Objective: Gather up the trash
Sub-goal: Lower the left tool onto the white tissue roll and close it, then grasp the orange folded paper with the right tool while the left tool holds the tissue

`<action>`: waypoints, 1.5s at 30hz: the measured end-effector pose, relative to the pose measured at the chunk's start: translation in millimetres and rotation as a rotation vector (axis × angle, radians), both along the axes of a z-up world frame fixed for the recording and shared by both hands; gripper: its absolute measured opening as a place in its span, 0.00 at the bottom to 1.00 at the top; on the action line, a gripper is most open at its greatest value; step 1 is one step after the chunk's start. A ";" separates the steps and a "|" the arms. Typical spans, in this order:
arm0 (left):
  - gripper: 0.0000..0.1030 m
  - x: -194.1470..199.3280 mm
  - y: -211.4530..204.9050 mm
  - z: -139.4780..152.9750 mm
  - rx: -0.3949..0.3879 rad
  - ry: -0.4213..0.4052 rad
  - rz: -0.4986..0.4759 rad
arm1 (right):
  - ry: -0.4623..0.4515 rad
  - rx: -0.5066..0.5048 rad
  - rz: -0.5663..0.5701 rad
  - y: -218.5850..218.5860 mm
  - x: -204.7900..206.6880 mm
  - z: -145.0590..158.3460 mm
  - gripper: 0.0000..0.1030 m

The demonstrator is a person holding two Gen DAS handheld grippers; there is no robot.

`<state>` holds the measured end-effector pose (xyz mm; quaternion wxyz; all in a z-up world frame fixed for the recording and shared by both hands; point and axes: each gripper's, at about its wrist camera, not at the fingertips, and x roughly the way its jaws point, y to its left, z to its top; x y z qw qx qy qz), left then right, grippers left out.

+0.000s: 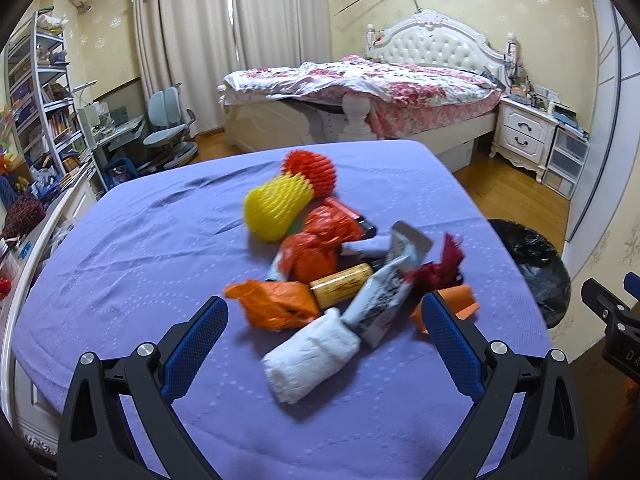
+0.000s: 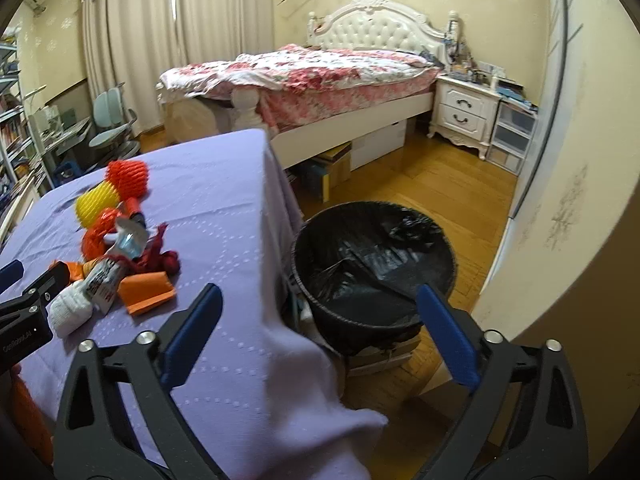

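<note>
A heap of trash lies on the purple-covered table (image 1: 160,248): a yellow foam net (image 1: 274,210), a red foam net (image 1: 310,172), orange plastic bags (image 1: 316,248), a crumpled orange wrapper (image 1: 276,304), a small brown bottle (image 1: 342,288), a grey printed pouch (image 1: 388,288) and a white rolled cloth (image 1: 310,356). My left gripper (image 1: 324,312) is open just above the white cloth and pouch, its blue pads on either side. My right gripper (image 2: 318,300) is open and empty over the table's right corner, beside the black-lined bin (image 2: 372,264). The bin's inside looks empty.
A folded orange paper (image 2: 146,294) and a dark red scrap (image 2: 158,256) lie at the heap's right edge. The bin stands on the wooden floor (image 2: 440,184) close to the draped cloth. Behind are a bed (image 2: 320,76), a nightstand (image 2: 464,114), a desk chair (image 1: 168,128) and shelves (image 1: 36,92).
</note>
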<state>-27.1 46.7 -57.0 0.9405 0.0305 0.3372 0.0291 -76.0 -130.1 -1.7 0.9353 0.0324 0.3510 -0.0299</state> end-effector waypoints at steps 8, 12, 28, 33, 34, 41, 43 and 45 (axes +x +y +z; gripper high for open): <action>0.94 -1.9 33.7 -4.5 -0.025 0.055 0.027 | 0.036 -0.008 0.058 20.1 0.6 3.7 0.83; 0.94 6.1 34.4 -8.8 -0.021 0.079 0.021 | 0.055 -0.007 0.062 22.2 3.1 4.6 0.83; 0.54 11.5 38.8 -15.2 -0.107 0.165 -0.067 | 0.081 -0.015 0.086 21.9 23.2 2.8 0.83; 0.53 0.8 38.8 -7.7 -0.125 0.152 -0.084 | 0.078 -0.023 0.103 28.1 23.0 3.1 0.83; 0.53 -2.8 38.8 -4.9 -0.119 0.143 -0.087 | 0.077 -0.024 0.108 29.9 23.2 3.5 0.83; 0.53 -10.5 45.5 12.1 -0.090 0.087 -0.061 | 0.075 -0.019 0.161 48.8 24.7 5.3 0.83; 0.53 -10.7 52.2 15.4 -0.100 0.077 -0.042 | 0.078 -0.019 0.179 55.9 25.9 4.7 0.83; 0.53 -9.1 59.0 18.0 -0.107 0.070 -0.022 | 0.083 -0.026 0.208 66.9 29.1 2.4 0.83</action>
